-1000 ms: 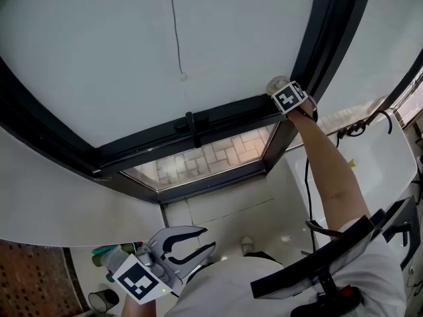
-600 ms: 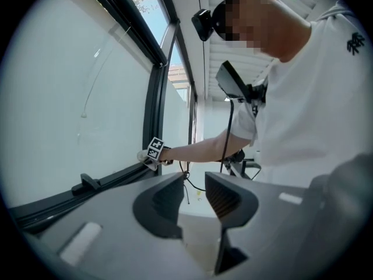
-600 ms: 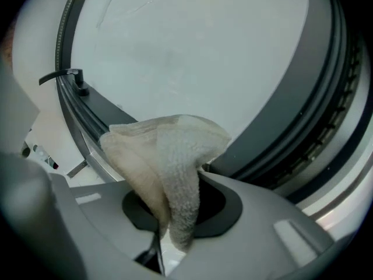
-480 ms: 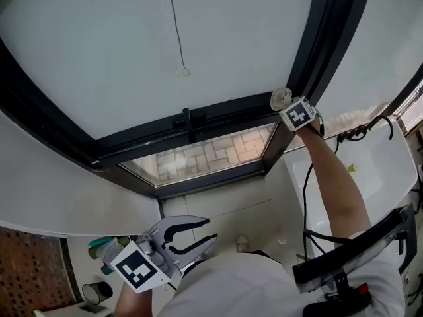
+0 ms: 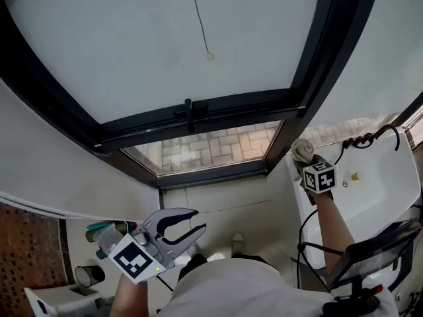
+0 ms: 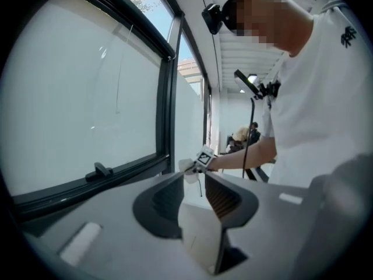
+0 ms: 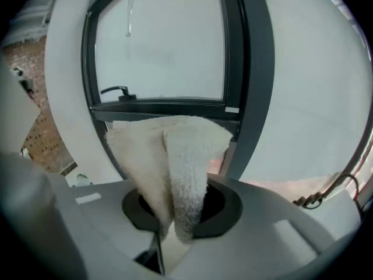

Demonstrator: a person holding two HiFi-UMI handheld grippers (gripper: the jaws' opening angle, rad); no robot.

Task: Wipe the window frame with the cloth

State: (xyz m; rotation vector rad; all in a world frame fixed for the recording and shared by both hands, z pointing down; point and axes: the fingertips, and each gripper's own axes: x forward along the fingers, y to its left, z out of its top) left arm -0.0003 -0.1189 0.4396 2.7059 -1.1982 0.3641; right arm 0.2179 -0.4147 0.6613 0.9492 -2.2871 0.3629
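Note:
The black window frame runs across the head view, with a handle on its lower rail and an upright post at the right. My right gripper is shut on a cream cloth, held below and clear of the frame's lower right corner. In the right gripper view the cloth stands up folded between the jaws, with the frame behind it. My left gripper hangs open and empty low at the left; in its own view the left gripper points toward the frame's rail.
A white sink with a dark hose lies at the right, next to my right arm. Bottles and a dark cup stand on the floor at the lower left. A blind cord hangs over the pane.
My right gripper has come off the frame's corner and dropped down and right with the cloth. The left gripper has stayed low and open.

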